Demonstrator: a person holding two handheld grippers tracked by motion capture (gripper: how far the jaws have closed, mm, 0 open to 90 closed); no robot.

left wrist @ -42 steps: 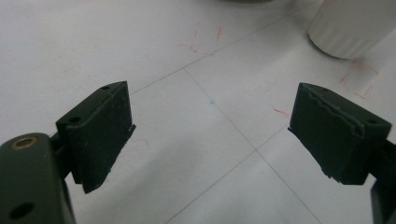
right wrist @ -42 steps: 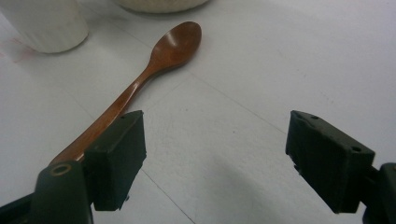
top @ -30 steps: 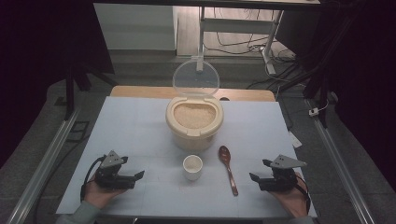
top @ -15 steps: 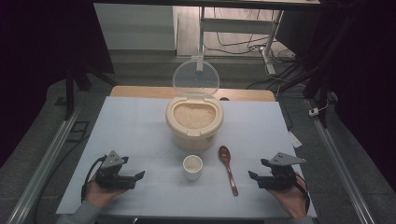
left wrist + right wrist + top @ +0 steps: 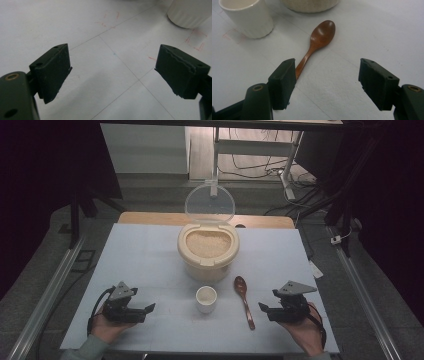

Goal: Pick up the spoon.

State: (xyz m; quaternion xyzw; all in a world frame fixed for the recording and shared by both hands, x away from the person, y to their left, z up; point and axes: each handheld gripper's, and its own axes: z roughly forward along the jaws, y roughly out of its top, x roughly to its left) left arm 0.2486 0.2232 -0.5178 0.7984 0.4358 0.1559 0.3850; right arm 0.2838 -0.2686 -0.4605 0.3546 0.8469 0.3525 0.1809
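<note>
White tabletop (image 5: 150,255) w/ thin grid lines & faint red marks runs under everything. Going L to R in the high view:

Your left gripper (image 5: 142,311) sits low at the near-left of the table, held in your left hand (image 5: 107,325), cable looping off its outer side. Jaws stand wide apart, nothing btwn them; in the left gripper view just bare table shows in the gap, w/ the cup's base at the top right corner.

Next comes the small white cup (image 5: 206,298), upright, near the table's front-centre. Can't tell if anything's inside. Behind it, just beyond, sits the cream rice container (image 5: 208,251), full of pale grains, its clear round lid (image 5: 209,204) flipped up & standing at the back.

Right of the cup, close beside but not touching: the brown wooden spoon (image 5: 244,298), flat on the table, bowl toward the container, handle pointing back at you. In the right gripper view the spoon (image 5: 317,41) lies ahead of the jaws, its handle end passing behind the left jaw's tip; contact can't be told.

Your right gripper (image 5: 265,311) is at the near-right, in your right hand (image 5: 302,332), aimed toward the spoon handle. Its jaws have just been closing a bit yet remain wide open, holding nothing, spoon not btwn the pads.
</note>
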